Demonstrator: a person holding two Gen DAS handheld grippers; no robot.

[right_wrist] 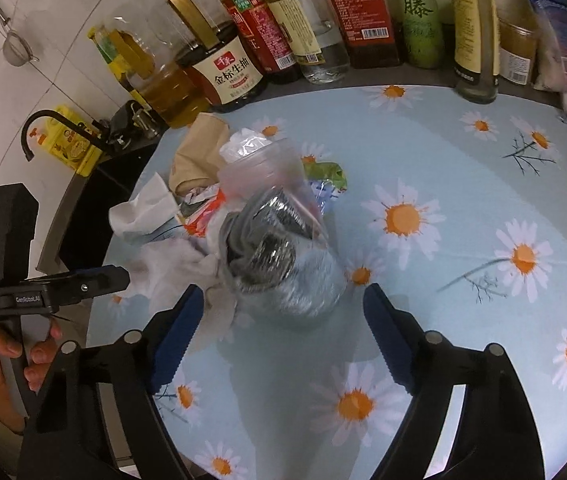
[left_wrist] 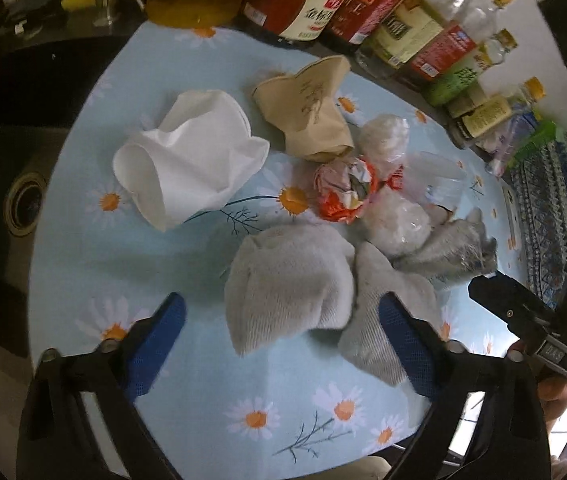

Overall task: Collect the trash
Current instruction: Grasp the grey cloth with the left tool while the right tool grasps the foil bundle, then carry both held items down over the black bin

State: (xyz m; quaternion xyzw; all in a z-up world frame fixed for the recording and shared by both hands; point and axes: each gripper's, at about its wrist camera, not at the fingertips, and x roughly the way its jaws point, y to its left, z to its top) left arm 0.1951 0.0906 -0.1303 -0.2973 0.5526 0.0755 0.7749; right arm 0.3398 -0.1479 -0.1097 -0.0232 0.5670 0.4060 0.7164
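Blue pads [left_wrist: 163, 344] of the left gripper [left_wrist: 283, 340] stand wide, nothing pinched — a grey cloth [left_wrist: 289, 292] lies between them on the daisy tablecloth [left_wrist: 203, 380], the right pad overlapping a second grey wad [left_wrist: 383, 312]; contact unclear. Right gripper [right_wrist: 279, 340] likewise wide, empty, a crumpled silver bag [right_wrist: 283, 264] just ahead between its fingers [right_wrist: 387, 340], not pressed. Trash pile mid-table: white tissue [left_wrist: 191, 152], tan paper cup [left_wrist: 311, 112], orange wrapper [left_wrist: 343, 192], clear plastic wads [left_wrist: 391, 140]. Bottles [right_wrist: 219, 68] line the far edge — well apart from the pile. Black tap [right_wrist: 43, 128] and sink to the left
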